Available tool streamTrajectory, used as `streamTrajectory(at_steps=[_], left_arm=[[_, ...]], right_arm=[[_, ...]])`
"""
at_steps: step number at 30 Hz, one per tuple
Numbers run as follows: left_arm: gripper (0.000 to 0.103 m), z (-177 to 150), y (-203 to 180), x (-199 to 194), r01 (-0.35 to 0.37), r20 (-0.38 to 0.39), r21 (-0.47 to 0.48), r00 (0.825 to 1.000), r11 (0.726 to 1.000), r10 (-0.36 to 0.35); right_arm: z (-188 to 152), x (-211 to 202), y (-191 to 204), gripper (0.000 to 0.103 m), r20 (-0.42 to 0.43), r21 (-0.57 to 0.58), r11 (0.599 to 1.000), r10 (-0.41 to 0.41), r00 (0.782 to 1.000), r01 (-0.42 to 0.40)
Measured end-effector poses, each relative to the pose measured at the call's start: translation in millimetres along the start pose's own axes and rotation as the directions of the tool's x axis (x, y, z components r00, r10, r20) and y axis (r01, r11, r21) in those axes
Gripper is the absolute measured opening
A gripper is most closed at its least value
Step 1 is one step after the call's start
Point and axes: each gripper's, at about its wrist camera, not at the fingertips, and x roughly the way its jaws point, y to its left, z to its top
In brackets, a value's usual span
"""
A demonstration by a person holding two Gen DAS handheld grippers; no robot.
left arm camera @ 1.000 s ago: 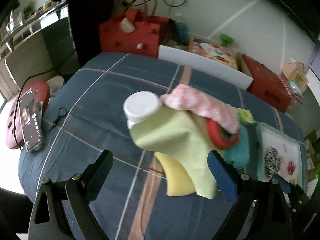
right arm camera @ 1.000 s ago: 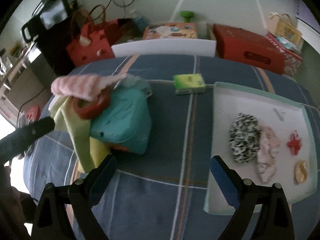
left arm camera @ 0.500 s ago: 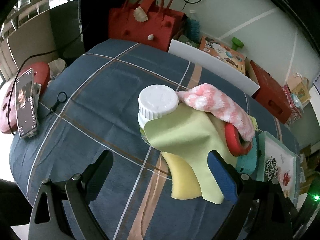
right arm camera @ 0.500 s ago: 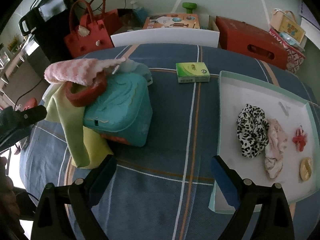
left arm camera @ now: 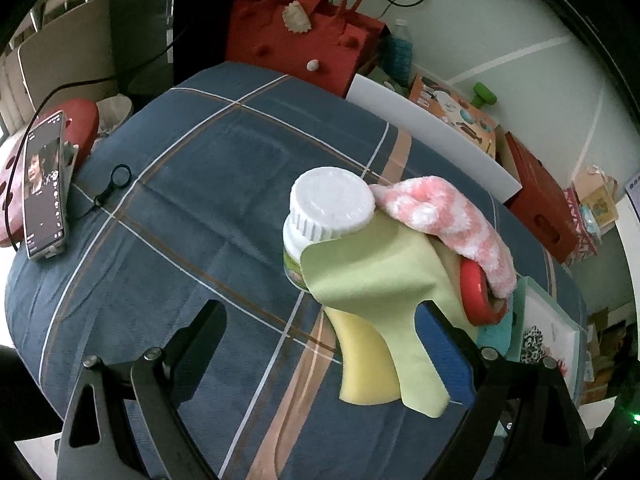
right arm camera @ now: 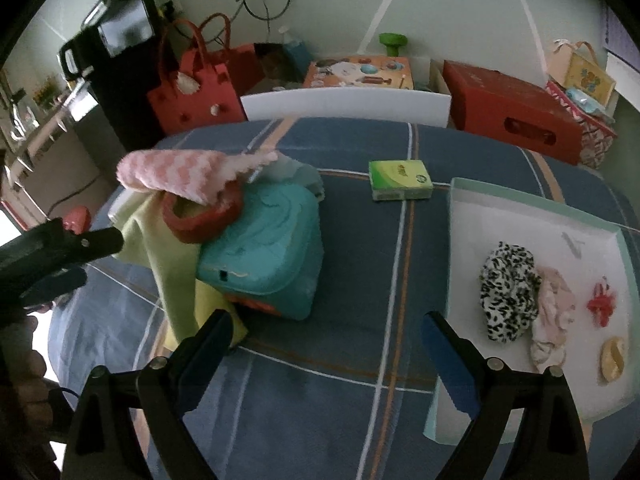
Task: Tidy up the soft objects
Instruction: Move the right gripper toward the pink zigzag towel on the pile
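Cloth is the main soft thing here: a pale green cloth [left arm camera: 372,276] drapes from beside the white-capped bottle [left arm camera: 330,210] down over a yellow sponge [left arm camera: 366,356] toward the near edge of the blue plaid tablecloth [left arm camera: 208,200]. A fluffy pink-and-white sock [left arm camera: 444,220] lies across the top of the pile, its far end touching the bottle cap and its right end drooping over a red ring [left arm camera: 474,290]. In the right wrist view that ring sits on a teal box [right arm camera: 268,256], with the green cloth hanging down the box's left side. The bottle carries a green label, too small to read.

The left gripper [left arm camera: 320,344] has its fingers spread wide and empty; the blue pad of its right finger [left arm camera: 444,356] sits just beside the hanging cloth, though contact cannot be told. The right gripper [right arm camera: 326,348] is likewise spread with nothing between its fingers, hovering over bare tablecloth near the box.

To the right a white tray [right arm camera: 520,220] holds a leopard-print scrunchie [right arm camera: 506,292], a pale pink scrunchie [right arm camera: 554,312], a small red clip [right arm camera: 602,304] and a tan piece [right arm camera: 612,358]. A green packet [right arm camera: 400,180] lies farther back, its print unreadable. A phone [left arm camera: 42,184] leans at the far left.
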Motion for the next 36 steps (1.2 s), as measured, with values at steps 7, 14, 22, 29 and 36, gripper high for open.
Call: streamTrajectory(at_steps=[7, 14, 22, 29, 36], left_arm=[[0.095, 4, 5, 2, 0.019, -0.008, -0.007, 1.0, 1.0, -0.02], [0.095, 7, 10, 1, 0.05, -0.01, -0.011, 0.999, 0.999, -0.051], [0.095, 11, 13, 1, 0.094, 0.008, -0.019, 0.996, 0.995, -0.093], [0.103, 13, 6, -1, 0.113, 0.043, 0.004, 0.993, 0.994, -0.113], [0.103, 13, 3, 2, 0.081, 0.006, 0.053, 0.997, 0.995, -0.081]], right_arm=[[3, 2, -4, 0.096, 0.003, 0.064, 0.99, 0.127, 0.992, -0.127], [20, -1, 16, 0.096, -0.101, -0.095, 0.98, 0.164, 0.981, -0.174], [57, -29, 40, 0.096, -0.23, -0.26, 0.94, 0.162, 0.96, -0.221], [100, -34, 62, 0.096, -0.288, -0.231, 0.945, 0.16, 0.944, -0.23], [139, -21, 99, 0.096, -0.347, -0.256, 0.945, 0.106, 0.932, -0.202]])
